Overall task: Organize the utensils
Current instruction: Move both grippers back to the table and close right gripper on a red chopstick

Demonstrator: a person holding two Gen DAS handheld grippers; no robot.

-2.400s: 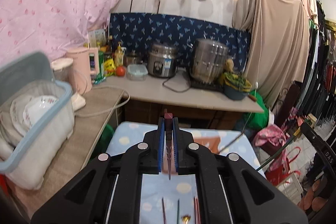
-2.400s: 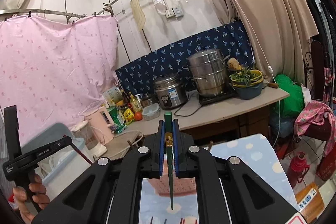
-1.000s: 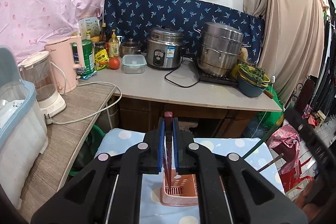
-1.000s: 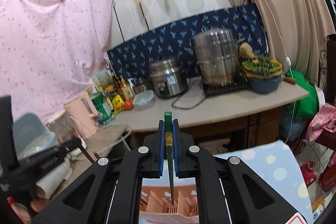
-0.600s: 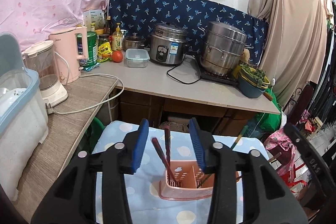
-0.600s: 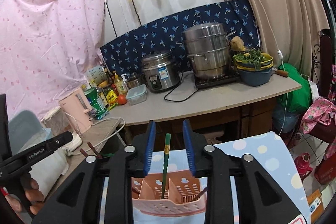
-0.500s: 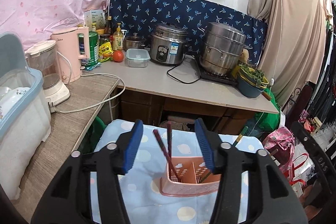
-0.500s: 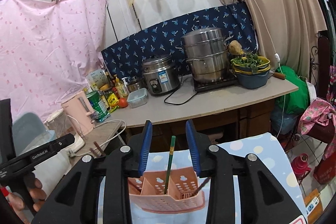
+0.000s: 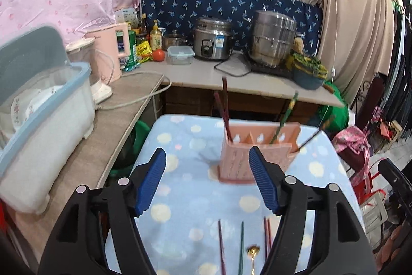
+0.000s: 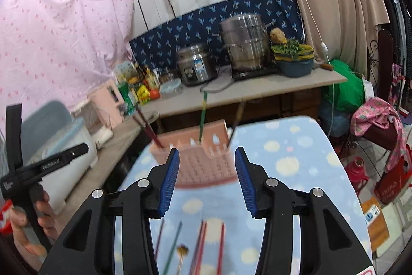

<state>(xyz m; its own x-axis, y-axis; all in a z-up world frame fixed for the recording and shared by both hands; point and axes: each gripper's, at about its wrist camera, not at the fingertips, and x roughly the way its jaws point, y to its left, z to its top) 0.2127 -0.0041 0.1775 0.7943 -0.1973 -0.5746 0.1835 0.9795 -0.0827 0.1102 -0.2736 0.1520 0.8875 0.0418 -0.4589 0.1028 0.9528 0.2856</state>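
Right now both grippers hang spread wide over the blue dotted tablecloth (image 9: pixel 195 200), nothing between the blue pads of either one: left gripper (image 9: pixel 207 178) and right gripper (image 10: pixel 207 178) are both released and empty. The pink utensil holder (image 9: pixel 253 156) stands on the cloth just ahead of them, blurred in the right wrist view (image 10: pixel 203 161). Two dark red chopsticks (image 9: pixel 224 107) lean out of its left compartment, a green chopstick (image 9: pixel 285 116) leans out of a compartment further right, and a dark stick (image 9: pixel 315 134) pokes out at the holder's right edge; how deep each sits is hidden by the holder wall. More utensils lie flat on the cloth near the bottom edge: a dark red chopstick (image 9: pixel 221 244), a green one (image 9: pixel 241 246), a red pair (image 9: pixel 267 233) and a gold spoon (image 9: pixel 253 253), all cut off by the frame and partly by the gripper bodies, smeared in the right view. The person's left hand (image 10: pixel 28 218) grips the black handle at the left edge, only part showing. On the side counter (image 9: pixel 85 159) a blue-rimmed bin (image 9: pixel 46 125) holds plates, mostly out of focus. Pots (image 9: pixel 273 39) sit on the back counter, well apart.
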